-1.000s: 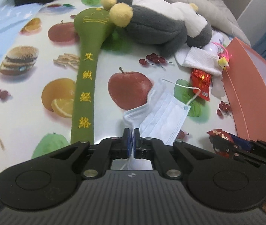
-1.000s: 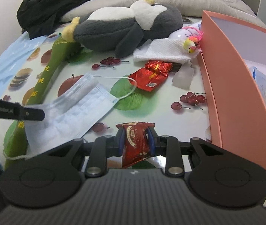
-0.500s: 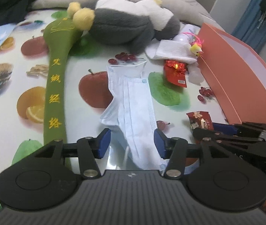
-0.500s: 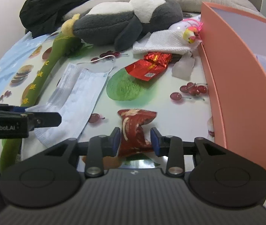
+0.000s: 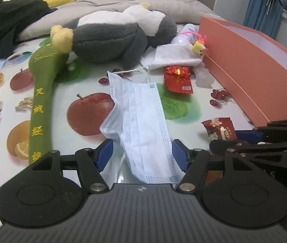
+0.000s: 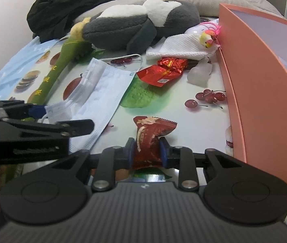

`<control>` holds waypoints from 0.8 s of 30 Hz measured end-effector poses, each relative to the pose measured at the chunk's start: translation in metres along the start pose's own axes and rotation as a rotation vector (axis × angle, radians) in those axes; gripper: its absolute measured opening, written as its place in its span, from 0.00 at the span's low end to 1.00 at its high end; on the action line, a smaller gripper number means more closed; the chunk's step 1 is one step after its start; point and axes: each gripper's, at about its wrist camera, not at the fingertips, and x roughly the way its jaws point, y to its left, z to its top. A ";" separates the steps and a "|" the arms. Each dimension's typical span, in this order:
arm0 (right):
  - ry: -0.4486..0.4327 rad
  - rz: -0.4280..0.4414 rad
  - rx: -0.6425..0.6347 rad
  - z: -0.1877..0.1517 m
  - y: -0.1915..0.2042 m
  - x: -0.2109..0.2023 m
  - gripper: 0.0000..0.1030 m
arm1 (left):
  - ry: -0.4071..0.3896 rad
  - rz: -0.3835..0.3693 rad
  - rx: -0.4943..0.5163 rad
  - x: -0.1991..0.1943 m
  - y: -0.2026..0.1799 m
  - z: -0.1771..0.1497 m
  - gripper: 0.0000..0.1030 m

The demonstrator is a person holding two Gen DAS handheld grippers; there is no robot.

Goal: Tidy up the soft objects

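Left gripper [image 5: 142, 151] has its jaws spread wide, and the blue face mask [image 5: 141, 121] lies flat on the fruit-print tablecloth [image 5: 78, 85] between them, its near end running under the fingers, neither pad touching it. One ear loop [image 5: 143, 69] curls off the far end of the mask, toward the middle of the table.

Over on the right gripper [image 6: 146, 151], the jaws are narrow, closed onto a dark red snack packet [image 6: 150, 133]. The pads press both sides of its lower half, and the crimped top sticks out ahead of the fingers. The packet sits near the front edge of the table, close beside the wall of the orange box [image 6: 260, 93], which runs along the right edge.

Further back, a green padded stick [image 5: 42, 93] with yellow lettering stretches along the left side. Its wide head touches the yellow foot of the grey and white plush toy [image 5: 119, 38], which lies across the far edge of the table. Just right of the plush is a white cloth [image 5: 173, 57], with a small yellow toy chick [image 5: 199, 47] on its corner, up against the box. In front of the cloth, two shiny red foil packets [image 6: 165, 70] overlap, and beside them a clear crumpled wrapper [image 6: 201, 74]. A black garment [image 6: 62, 10] is heaped at the far left corner.
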 end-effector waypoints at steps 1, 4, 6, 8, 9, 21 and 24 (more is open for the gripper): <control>0.001 -0.003 -0.004 -0.001 0.000 0.000 0.29 | 0.006 0.003 0.006 0.003 -0.001 0.000 0.67; 0.002 -0.005 -0.007 -0.001 0.000 0.001 0.28 | 0.027 0.014 0.012 0.012 -0.003 -0.001 0.60; 0.004 -0.005 -0.004 -0.001 -0.001 0.001 0.28 | 0.029 0.014 0.020 0.015 -0.004 -0.002 0.54; 0.003 -0.007 -0.007 -0.002 0.000 0.000 0.28 | 0.025 0.014 0.018 0.015 -0.004 -0.002 0.47; 0.002 -0.009 -0.009 -0.002 0.001 0.000 0.28 | 0.025 0.018 0.014 0.016 -0.004 -0.002 0.42; -0.005 -0.019 0.022 -0.001 -0.002 -0.007 0.28 | 0.012 0.003 -0.071 0.007 -0.010 -0.002 0.07; -0.011 -0.018 0.037 0.001 -0.004 -0.013 0.28 | 0.001 0.005 -0.116 -0.002 -0.010 -0.002 0.06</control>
